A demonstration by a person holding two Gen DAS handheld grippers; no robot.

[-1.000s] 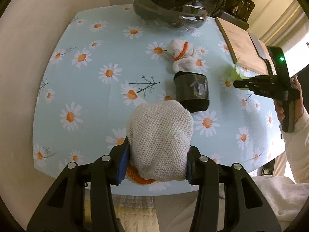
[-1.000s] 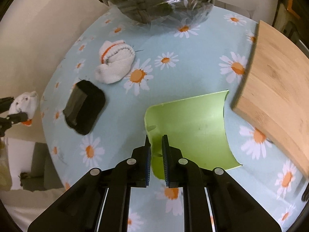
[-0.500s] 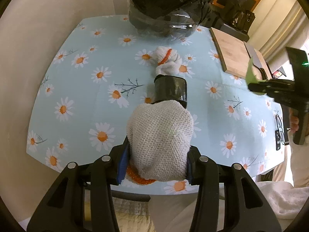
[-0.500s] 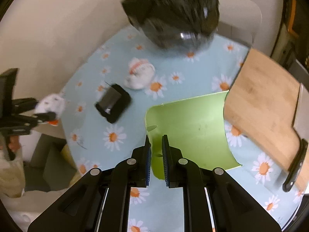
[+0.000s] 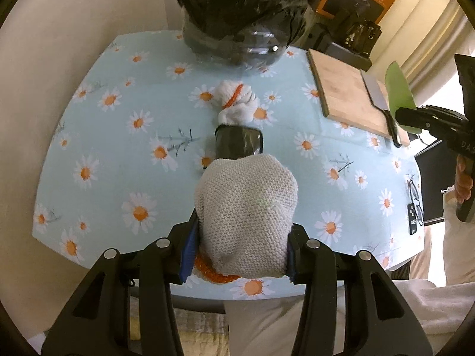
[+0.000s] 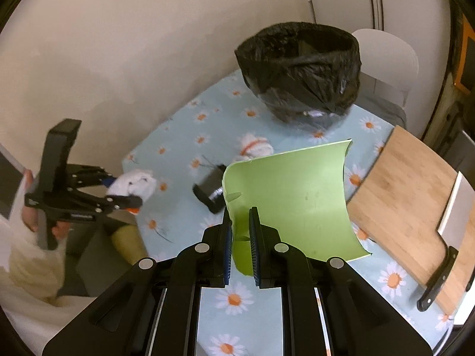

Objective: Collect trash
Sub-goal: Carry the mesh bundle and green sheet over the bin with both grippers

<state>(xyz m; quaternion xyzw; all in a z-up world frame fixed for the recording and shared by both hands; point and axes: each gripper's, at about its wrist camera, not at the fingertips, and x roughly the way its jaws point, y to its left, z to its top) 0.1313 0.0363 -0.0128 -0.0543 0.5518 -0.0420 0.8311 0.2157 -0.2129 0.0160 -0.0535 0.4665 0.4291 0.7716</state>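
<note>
Your left gripper (image 5: 242, 252) is closed on a rolled white knitted sock (image 5: 246, 216) with an orange cuff; its blue pads press on both sides of the sock, and the sock is in the air above the near edge of the table (image 5: 118, 112). Your right gripper (image 6: 240, 237) is closed on the lower edge of a green sheet (image 6: 291, 198), which curves upward in front of the camera and is also lifted off the table. In the left wrist view you can see this same green sheet at the right, held above the wooden cutting board (image 5: 347, 95). On the table, just beyond the held sock, a black box-like object (image 5: 239, 144) lies on the daisy-patterned cloth, and a second white sock bundle (image 5: 236, 103) with an orange band lies right behind it; I cannot tell if the two are touching. Further back, at the far edge of the table, stands a bin lined with a black trash bag (image 6: 299, 68), its mouth open upward. The cutting board lies on the right side of the table, and a knife with a black handle (image 6: 439, 270) rests on it, with the handle reaching over the near edge of the board. Near the right edge of the table lie a pair of glasses (image 5: 415, 195) and a small dark device (image 5: 412, 218). Your hand (image 5: 463, 181) in a light sleeve holds the right gripper's handle.
</note>
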